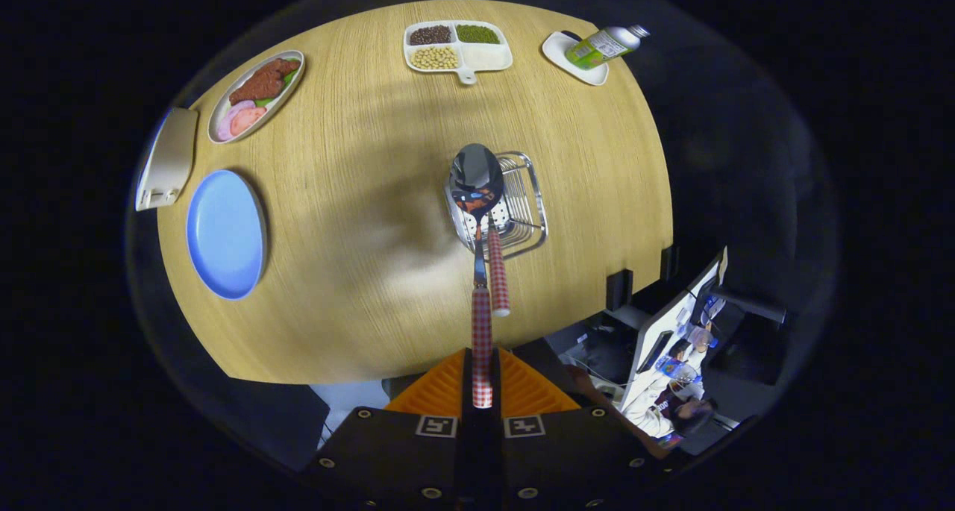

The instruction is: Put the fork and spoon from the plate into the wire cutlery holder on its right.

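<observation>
The gripper (482,380) pinches the spoon (477,198) by its checked handle, bowl over the wire cutlery holder (522,205), where the fork (498,272) already stands. The spoon may bump the fork or the rim and slip sideways.

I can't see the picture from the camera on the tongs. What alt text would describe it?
The tongs are shut on a spoon, gripped by its checked handle, its bowl held over a wire holder on a wooden table. A second checked handle sticks out of the holder. Beyond lie an empty blue plate, food dishes and a bottle.
</observation>
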`<state>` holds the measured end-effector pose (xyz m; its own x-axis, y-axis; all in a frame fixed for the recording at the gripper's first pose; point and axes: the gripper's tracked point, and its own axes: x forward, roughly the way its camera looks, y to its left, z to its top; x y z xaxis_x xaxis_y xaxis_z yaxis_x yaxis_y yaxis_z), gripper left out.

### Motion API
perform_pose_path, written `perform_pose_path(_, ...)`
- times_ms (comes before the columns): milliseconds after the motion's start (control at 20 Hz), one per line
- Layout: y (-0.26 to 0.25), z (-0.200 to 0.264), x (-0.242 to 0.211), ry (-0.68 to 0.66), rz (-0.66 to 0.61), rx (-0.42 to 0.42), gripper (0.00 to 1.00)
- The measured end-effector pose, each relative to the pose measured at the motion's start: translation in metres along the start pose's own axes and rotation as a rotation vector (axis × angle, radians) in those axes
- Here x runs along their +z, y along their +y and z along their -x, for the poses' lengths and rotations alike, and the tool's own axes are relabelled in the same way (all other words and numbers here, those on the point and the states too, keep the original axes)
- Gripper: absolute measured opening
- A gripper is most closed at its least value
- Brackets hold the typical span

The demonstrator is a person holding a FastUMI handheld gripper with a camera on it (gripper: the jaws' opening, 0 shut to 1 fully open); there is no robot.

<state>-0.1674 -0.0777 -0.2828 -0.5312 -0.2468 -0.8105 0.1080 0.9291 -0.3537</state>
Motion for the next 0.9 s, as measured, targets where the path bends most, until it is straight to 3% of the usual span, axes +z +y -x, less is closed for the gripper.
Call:
perform_pose_path(500,-0.04,-0.018,-0.001,0.132,0.094,0.005,0.08)
perform_pose_path(900,-0.029,-0.038,0.012,0.23,0.165,0.037,0.08)
